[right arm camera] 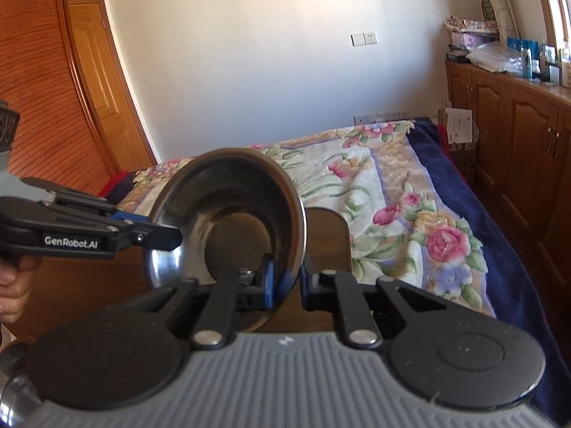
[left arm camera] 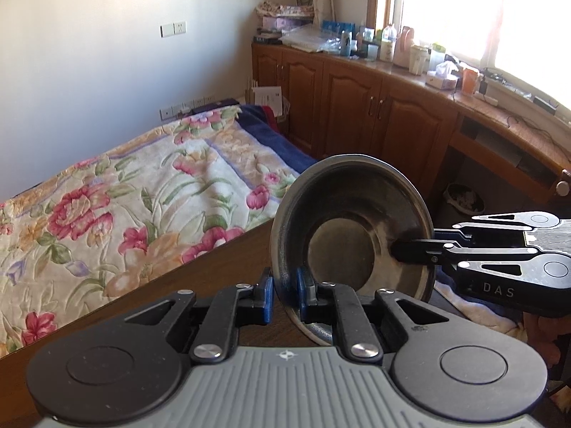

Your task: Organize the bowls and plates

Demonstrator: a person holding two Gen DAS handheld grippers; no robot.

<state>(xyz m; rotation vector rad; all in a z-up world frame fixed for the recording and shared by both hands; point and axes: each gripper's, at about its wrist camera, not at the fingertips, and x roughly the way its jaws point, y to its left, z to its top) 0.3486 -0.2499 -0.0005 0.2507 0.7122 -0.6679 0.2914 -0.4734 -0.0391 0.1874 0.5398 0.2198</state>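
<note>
I am working in a home bedroom: a bed with a floral quilt (right arm camera: 392, 185), wooden cabinets (left arm camera: 357, 107) topped with cluttered toiletries (left arm camera: 385, 42) beneath a sunlit window (left arm camera: 481, 10), and a wooden door (right arm camera: 100, 82).

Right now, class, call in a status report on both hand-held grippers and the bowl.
Left hand-held gripper shut on metal bowl rim. Right hand-held gripper shut on opposite rim. Bowl tilted on edge above wooden table. Nothing in the way.

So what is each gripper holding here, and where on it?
Both hold one metal bowl by its rim: the left gripper pinches the near edge, and the right gripper pinches the opposite side.
</note>
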